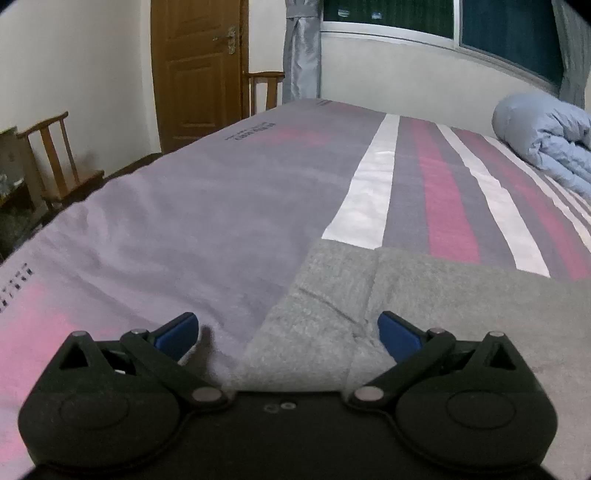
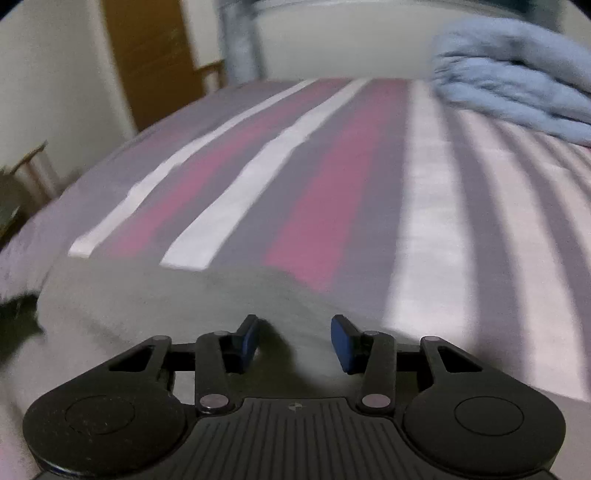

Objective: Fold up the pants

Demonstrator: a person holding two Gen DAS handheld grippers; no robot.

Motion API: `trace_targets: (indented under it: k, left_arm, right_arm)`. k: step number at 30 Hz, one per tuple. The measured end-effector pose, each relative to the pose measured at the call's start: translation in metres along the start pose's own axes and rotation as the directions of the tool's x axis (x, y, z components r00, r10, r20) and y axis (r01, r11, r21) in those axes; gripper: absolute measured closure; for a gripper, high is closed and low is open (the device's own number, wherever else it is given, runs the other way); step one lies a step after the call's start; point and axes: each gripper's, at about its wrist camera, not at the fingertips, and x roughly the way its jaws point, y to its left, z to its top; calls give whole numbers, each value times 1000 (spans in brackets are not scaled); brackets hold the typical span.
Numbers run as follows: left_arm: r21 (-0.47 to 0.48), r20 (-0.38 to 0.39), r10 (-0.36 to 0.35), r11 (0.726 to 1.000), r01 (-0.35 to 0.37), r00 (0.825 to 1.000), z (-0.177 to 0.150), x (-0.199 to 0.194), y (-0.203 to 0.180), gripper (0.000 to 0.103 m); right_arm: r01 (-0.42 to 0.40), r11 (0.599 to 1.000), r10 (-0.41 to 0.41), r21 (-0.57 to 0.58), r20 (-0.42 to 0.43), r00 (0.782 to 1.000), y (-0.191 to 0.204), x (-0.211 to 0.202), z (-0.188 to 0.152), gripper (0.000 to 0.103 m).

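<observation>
Grey pants (image 1: 424, 295) lie flat on the striped bed sheet (image 1: 221, 192). In the left wrist view my left gripper (image 1: 288, 334) is wide open and low over the pants' left edge, one blue pad over the sheet, the other over the grey cloth. In the right wrist view the pants (image 2: 166, 295) show as a blurred grey fold. My right gripper (image 2: 294, 341) is open just above that fold, its blue pads apart with nothing between them.
A rolled light-blue duvet (image 1: 546, 144) lies at the far right of the bed; it also shows in the right wrist view (image 2: 517, 74). Wooden chairs (image 1: 51, 162) stand left of the bed, near a wooden door (image 1: 199, 70). A window (image 1: 461, 22) is behind.
</observation>
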Motion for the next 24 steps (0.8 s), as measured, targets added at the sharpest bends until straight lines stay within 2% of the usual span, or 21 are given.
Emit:
trace_targets:
  k: [1, 2, 4, 6, 9, 12, 17, 18, 19, 20, 21, 24]
  left_arm:
    - [12, -2, 5, 1000, -5, 1000, 0, -1, -1, 5]
    - [16, -5, 8, 1000, -8, 1000, 0, 0, -2, 5]
    - [20, -15, 7, 1000, -7, 1000, -1, 3, -3, 5]
    - [1, -33, 9, 1000, -9, 999, 3, 0, -2, 6]
    - [26, -15, 36, 999, -36, 999, 9, -19, -9, 6]
    - [36, 16, 17, 999, -18, 1000, 11, -40, -18, 6]
    - [46, 47, -28, 999, 26, 999, 1, -72, -37, 6]
    - [46, 48, -35, 998, 33, 998, -3, -77, -42, 6]
    - [44, 48, -41, 998, 39, 998, -7, -80, -46, 6]
    - [34, 51, -50, 998, 48, 997, -11, -83, -49, 6]
    - [13, 61, -62, 998, 62, 996, -16, -88, -51, 6]
    - [-37, 64, -91, 995, 93, 994, -34, -98, -59, 6]
  right_arm:
    - [0, 1000, 0, -10, 18, 1000, -6, -10, -3, 59]
    - [21, 999, -22, -24, -9, 1000, -13, -14, -6, 59]
    - [70, 998, -71, -6, -107, 992, -39, -14, -17, 59]
    - [95, 993, -91, 65, -57, 994, -65, -38, -22, 59]
    - [66, 982, -80, 174, 77, 994, -106, -97, -33, 59]
    - [89, 959, -127, 270, 125, 984, -149, -146, -51, 59]
    - [135, 884, -239, 448, 184, 953, -225, -229, -98, 57]
    - [134, 861, -258, 490, 195, 946, -239, -246, -109, 45]
    - [133, 842, -276, 522, 206, 939, -247, -261, -119, 25]
    - [135, 822, -302, 553, 223, 927, -254, -277, -129, 19]
    - [127, 798, -326, 590, 244, 913, -261, -292, -140, 18]
    - [64, 726, -342, 685, 279, 897, -283, -320, -169, 18]
